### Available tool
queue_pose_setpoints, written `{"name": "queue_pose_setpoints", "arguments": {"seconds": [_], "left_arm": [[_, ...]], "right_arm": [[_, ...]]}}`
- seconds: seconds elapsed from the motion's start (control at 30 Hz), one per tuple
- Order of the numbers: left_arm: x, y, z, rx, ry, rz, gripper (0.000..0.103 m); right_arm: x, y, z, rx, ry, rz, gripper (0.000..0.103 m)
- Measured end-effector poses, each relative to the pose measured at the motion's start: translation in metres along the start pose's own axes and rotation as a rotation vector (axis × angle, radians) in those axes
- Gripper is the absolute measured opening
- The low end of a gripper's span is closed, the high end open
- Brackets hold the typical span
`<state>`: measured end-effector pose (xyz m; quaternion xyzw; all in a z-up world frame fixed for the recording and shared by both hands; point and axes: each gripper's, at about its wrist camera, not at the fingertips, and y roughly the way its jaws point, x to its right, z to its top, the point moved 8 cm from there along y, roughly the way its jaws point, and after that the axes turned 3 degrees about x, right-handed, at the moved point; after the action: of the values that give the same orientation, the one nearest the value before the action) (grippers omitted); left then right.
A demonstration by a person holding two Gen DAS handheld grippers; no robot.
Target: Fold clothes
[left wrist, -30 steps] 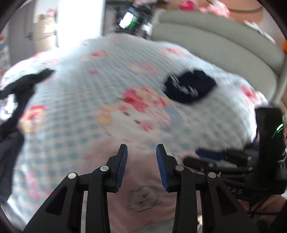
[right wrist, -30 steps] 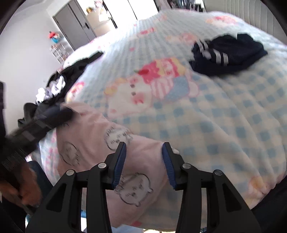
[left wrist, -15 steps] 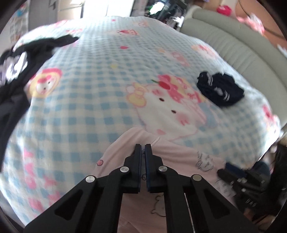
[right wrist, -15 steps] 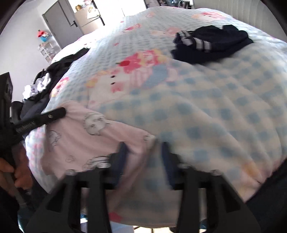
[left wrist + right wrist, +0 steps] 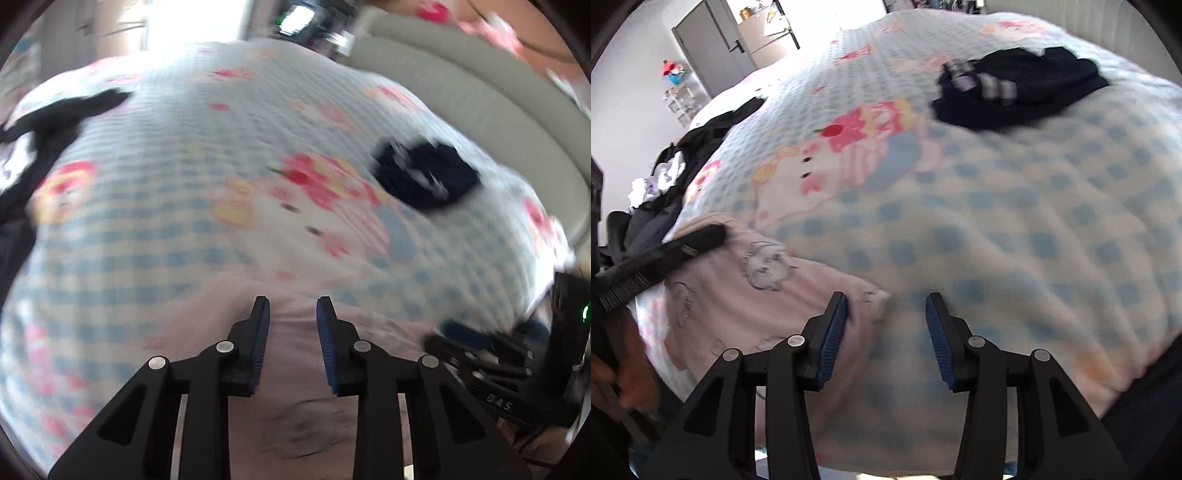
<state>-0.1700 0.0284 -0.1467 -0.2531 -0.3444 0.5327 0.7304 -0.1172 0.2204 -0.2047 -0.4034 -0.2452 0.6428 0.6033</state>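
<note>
Across the bed (image 5: 1015, 229), w/ its blue-check cartoon blanket, a folded navy garment (image 5: 1015, 88) sits far side; dark clothes pile (image 5: 676, 166) at the left edge. Nothing blocks me. Pink top (image 5: 757, 295), printed w/ little cartoon faces, lies flat at the near edge. My left tool (image 5: 291, 314) was clamped shut 0.5 s ago, now spread open over the top, holding nothing. Right tool (image 5: 886, 314) wide open, empty, at the top's corner.

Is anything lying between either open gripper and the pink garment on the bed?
Nothing visible. The left gripper is open directly over the pink garment, and the right gripper is open at its corner. The navy clothes lie far off across the blanket.
</note>
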Motion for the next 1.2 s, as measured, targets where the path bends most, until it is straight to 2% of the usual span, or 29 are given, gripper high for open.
{"name": "queue_pose_setpoints", "arguments": {"seconds": [0.03, 0.13, 0.2, 0.27, 0.3, 0.37, 0.43, 0.47, 0.53, 0.67, 0.83, 0.93, 0.97, 1.03, 1.13, 1.17, 1.2], "left_arm": [[-0.012, -0.01, 0.004, 0.016, -0.028, 0.024, 0.029], [-0.015, -0.033, 0.0, 0.049, -0.063, -0.031, 0.032], [-0.013, -0.044, -0.007, 0.06, -0.062, -0.055, 0.036], [-0.01, -0.049, -0.02, 0.056, -0.044, -0.06, 0.037], [-0.012, -0.046, -0.023, 0.045, -0.048, -0.057, 0.037], [-0.029, -0.028, -0.038, -0.01, -0.088, -0.007, 0.039], [-0.044, -0.017, -0.045, -0.038, -0.171, -0.048, 0.05], [-0.052, -0.018, -0.045, -0.031, -0.217, -0.067, 0.052], [-0.062, -0.026, -0.043, 0.006, -0.252, -0.054, 0.053], [-0.071, -0.027, -0.046, 0.007, -0.336, -0.132, 0.054], [-0.067, -0.021, -0.051, -0.021, -0.333, -0.188, 0.058], [-0.064, -0.018, -0.055, -0.037, -0.331, -0.222, 0.058], [-0.063, -0.017, -0.056, -0.043, -0.331, -0.234, 0.058], [-0.058, -0.014, -0.058, -0.064, -0.323, -0.274, 0.059], [-0.054, -0.006, -0.06, -0.073, -0.319, -0.268, 0.063], [-0.055, -0.003, -0.061, -0.078, -0.332, -0.27, 0.065], [-0.055, 0.0, -0.063, -0.082, -0.344, -0.272, 0.066]], "right_arm": [[0.002, -0.004, 0.0, 0.003, 0.013, 0.006, 0.044], [0.002, -0.021, 0.002, 0.035, 0.065, 0.037, 0.049], [-0.01, -0.034, 0.001, 0.046, 0.076, 0.109, 0.051], [-0.027, -0.037, -0.009, 0.01, 0.056, 0.182, 0.056], [-0.033, -0.035, -0.016, -0.013, 0.036, 0.189, 0.056], [-0.037, -0.023, -0.034, -0.076, -0.005, 0.165, 0.056], [-0.028, -0.01, -0.049, -0.131, 0.015, 0.15, 0.056], [-0.023, -0.01, -0.05, -0.133, 0.04, 0.158, 0.056], [-0.013, -0.017, -0.047, -0.116, 0.046, 0.136, 0.056], [-0.011, -0.028, -0.043, -0.096, 0.013, 0.082, 0.057], [-0.01, -0.029, -0.047, -0.119, -0.059, 0.008, 0.057], [0.005, -0.028, -0.053, -0.147, -0.059, -0.058, 0.057], [0.01, -0.029, -0.054, -0.15, -0.037, -0.053, 0.057], [0.014, -0.035, -0.049, -0.136, 0.086, 0.065, 0.059], [0.005, -0.041, -0.036, -0.127, 0.225, 0.278, 0.065], [0.001, -0.037, -0.034, -0.136, 0.217, 0.294, 0.07], [-0.004, -0.034, -0.031, -0.146, 0.209, 0.31, 0.071]]}}
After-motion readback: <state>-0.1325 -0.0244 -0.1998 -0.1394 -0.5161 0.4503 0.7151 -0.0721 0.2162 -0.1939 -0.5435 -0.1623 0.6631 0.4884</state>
